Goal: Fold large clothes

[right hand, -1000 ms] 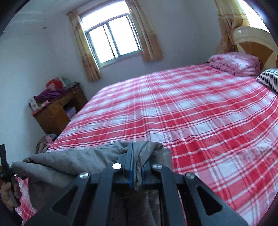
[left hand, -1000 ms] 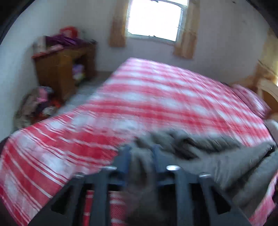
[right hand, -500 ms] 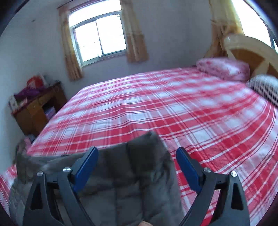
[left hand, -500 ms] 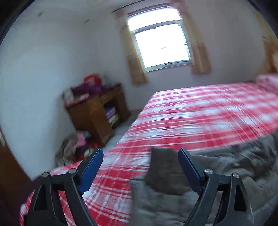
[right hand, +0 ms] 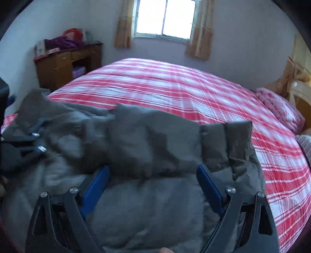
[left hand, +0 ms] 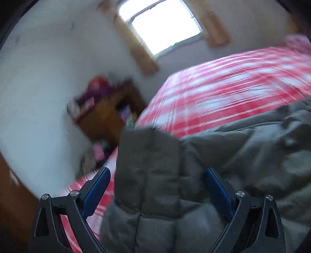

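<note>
A grey quilted padded jacket (right hand: 147, 151) lies folded over on the near edge of the bed with the red and white plaid cover (right hand: 175, 85). My right gripper (right hand: 152, 171) is open, its blue-padded jaws wide apart over the jacket, holding nothing. My left gripper (left hand: 156, 173) is open too, its jaws either side of an upright fold of the jacket (left hand: 151, 175). The left gripper's black frame also shows at the left edge of the right wrist view (right hand: 23, 146). The left wrist view is blurred.
A wooden desk (right hand: 64, 64) with clothes piled on top stands left of the bed, under a curtained window (right hand: 165, 17). A pink pillow (right hand: 279, 109) and the wooden headboard (right hand: 301, 93) are at the right. Clothes lie on the floor (left hand: 97, 153) by the desk.
One second ago both grippers were shut on the jacket and held it up. They opened and let it drop on the bed, and now hover closer over it; the left one has tilted.
</note>
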Tool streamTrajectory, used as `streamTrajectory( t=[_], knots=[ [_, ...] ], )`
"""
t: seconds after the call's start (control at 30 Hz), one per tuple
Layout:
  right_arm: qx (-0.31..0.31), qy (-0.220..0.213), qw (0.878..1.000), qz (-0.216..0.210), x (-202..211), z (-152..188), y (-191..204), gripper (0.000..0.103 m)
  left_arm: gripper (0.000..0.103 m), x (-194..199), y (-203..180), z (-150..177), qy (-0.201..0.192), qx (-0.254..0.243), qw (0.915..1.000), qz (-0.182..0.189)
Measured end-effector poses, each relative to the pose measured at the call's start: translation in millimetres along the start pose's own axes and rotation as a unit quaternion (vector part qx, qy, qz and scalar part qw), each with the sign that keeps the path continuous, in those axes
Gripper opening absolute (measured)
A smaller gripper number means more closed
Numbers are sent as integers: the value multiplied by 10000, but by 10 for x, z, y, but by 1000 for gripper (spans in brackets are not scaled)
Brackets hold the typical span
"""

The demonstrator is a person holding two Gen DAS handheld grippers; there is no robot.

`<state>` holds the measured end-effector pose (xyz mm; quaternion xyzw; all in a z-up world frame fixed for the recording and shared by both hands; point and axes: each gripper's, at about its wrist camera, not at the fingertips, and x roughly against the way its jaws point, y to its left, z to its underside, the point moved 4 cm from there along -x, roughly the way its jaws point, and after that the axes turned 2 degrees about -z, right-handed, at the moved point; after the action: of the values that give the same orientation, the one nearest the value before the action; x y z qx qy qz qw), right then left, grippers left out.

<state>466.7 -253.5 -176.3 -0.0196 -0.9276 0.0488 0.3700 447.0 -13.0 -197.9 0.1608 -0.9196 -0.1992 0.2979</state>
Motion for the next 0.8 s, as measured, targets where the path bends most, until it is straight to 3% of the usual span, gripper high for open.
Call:
streamTrajectory(
  t=[0.13,0.27,0.43,0.57,0.8],
  knots=[
    [-454,63,9989,103,-221,77,-248,92,98,-342,68,42,424,524,9976,138],
    [-665,33,9978,74,-312,109,-319,92,98,-397,-37,44,383,393,9985,67],
    [-946,174,9953,-72,-423,144,-420,93,102,-478,-53,70,596,465,9968,252],
    [-1025,233,9944,-139,-482,148,-417,93,102,-548,-47,98,768,567,9946,417],
    [-1034,363,9939,-123,-552,158,-403,93,102,-583,-97,135,886,487,9941,396]
  ],
)
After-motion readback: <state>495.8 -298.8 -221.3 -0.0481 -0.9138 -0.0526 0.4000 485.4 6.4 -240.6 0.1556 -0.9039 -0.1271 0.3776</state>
